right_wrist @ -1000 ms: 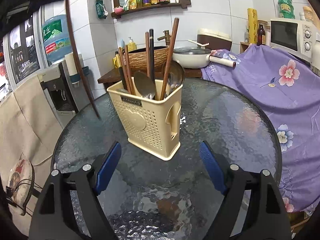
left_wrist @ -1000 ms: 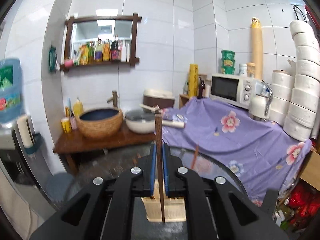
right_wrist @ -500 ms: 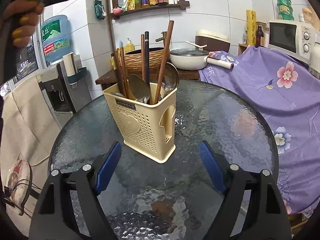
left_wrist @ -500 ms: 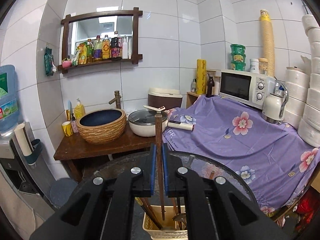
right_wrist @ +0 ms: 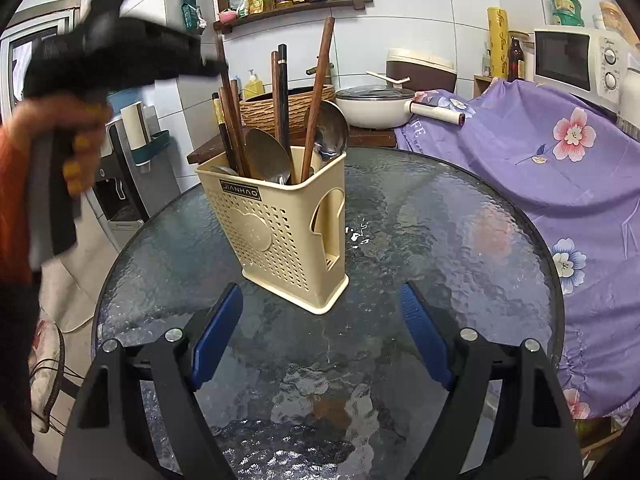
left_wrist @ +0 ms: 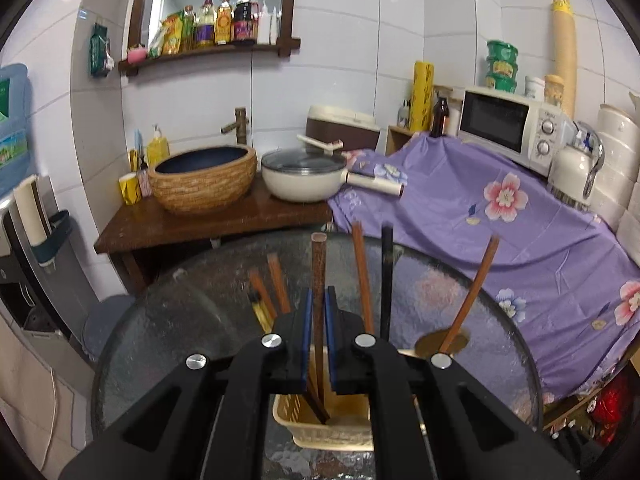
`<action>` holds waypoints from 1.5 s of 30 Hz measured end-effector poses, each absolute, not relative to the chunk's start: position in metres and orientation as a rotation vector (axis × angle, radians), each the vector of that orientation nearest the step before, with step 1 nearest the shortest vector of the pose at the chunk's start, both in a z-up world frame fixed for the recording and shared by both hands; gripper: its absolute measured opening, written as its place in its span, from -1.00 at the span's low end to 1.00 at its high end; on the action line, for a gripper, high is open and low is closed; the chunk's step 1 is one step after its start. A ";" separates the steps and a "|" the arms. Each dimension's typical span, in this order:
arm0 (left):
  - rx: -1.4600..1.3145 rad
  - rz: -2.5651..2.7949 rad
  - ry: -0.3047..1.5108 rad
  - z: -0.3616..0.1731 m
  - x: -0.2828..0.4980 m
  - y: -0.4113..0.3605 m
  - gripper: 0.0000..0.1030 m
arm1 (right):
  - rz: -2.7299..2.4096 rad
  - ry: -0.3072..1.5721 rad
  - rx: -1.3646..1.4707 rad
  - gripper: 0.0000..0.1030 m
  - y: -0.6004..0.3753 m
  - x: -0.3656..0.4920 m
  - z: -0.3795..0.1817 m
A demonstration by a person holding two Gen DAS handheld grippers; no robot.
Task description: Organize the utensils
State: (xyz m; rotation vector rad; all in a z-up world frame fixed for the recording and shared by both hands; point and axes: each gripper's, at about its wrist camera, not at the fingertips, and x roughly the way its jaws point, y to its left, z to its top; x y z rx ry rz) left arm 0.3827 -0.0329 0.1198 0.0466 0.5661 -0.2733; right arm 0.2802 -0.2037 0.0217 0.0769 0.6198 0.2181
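1. Utensil holder: beige perforated plastic caddy, upright on round glass table, roughly centre-left of the top. Holds several chopsticks, two metal spoons, long wooden handles. All upright or leaning inside rim.
2. Left gripper: clenched on one dark brown chopstick, blue pads tight on either side of shaft. Stick runs near vertical; lower end sits inside the holder's opening, seen below the jaws in left wrist view. Top end stands above the pads.
3. Right wrist view confirms: left gripper w/ the person's hand sits above and left of the holder, over the chopstick group on that side. View blurred there, so exact contact pt. not readable.
4. Right gripper: released, jaws wide apart, nothing between them. Hovers low over table, in front of holder, not touching it.
5. Step in hand (judgement): insertion of the gripped chopstick into the holder; tip appears in, release not yet done.
6. Next move calls for (judgement): lower a little more if tip is not bottomed, then open pads and lift straight up, w/o dragging neighbouring sticks.
7. Table otherwise shows no loose utensils in either view; task looks near its end, est. only.
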 end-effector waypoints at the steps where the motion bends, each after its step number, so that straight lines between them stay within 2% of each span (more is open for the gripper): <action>1: 0.053 -0.275 0.582 0.111 0.382 -0.033 -0.87 | 0.217 0.619 0.080 0.55 -0.205 0.278 0.020; 3: 0.061 -0.280 0.597 0.100 0.381 -0.034 -0.84 | 0.212 0.617 0.086 0.56 -0.207 0.274 0.017; 5: 0.073 -0.281 0.609 0.089 0.379 -0.034 -0.62 | 0.205 0.619 0.099 0.62 -0.211 0.269 0.013; 7: 0.055 -0.267 0.603 0.083 0.371 -0.029 0.13 | 0.201 0.625 0.113 0.63 -0.214 0.266 0.008; 13: 0.061 -0.236 0.505 0.078 0.314 -0.013 0.66 | 0.161 0.603 0.133 0.65 -0.227 0.247 0.004; 16: 0.077 -0.213 0.457 0.069 0.278 -0.009 0.82 | 0.161 0.577 0.154 0.66 -0.232 0.234 0.004; 18: 0.062 -0.207 0.423 0.059 0.246 -0.002 0.88 | 0.164 0.549 0.149 0.67 -0.230 0.224 0.006; 20: 0.039 -0.178 0.389 0.049 0.221 0.005 0.88 | 0.167 0.505 0.130 0.80 -0.226 0.209 0.008; 23: 0.006 -0.131 0.371 0.034 0.185 0.017 0.88 | 0.171 0.428 0.087 0.89 -0.218 0.186 0.013; 32: -0.003 -0.040 0.201 0.006 0.066 0.011 0.89 | 0.204 0.188 -0.090 0.90 -0.188 0.073 0.007; 38: -0.029 -0.043 0.190 -0.003 0.024 0.008 0.89 | 0.212 0.183 -0.078 0.90 -0.191 0.030 0.001; 45: -0.021 -0.061 0.158 0.000 0.007 0.007 0.89 | 0.240 0.159 -0.047 0.90 -0.192 0.022 0.009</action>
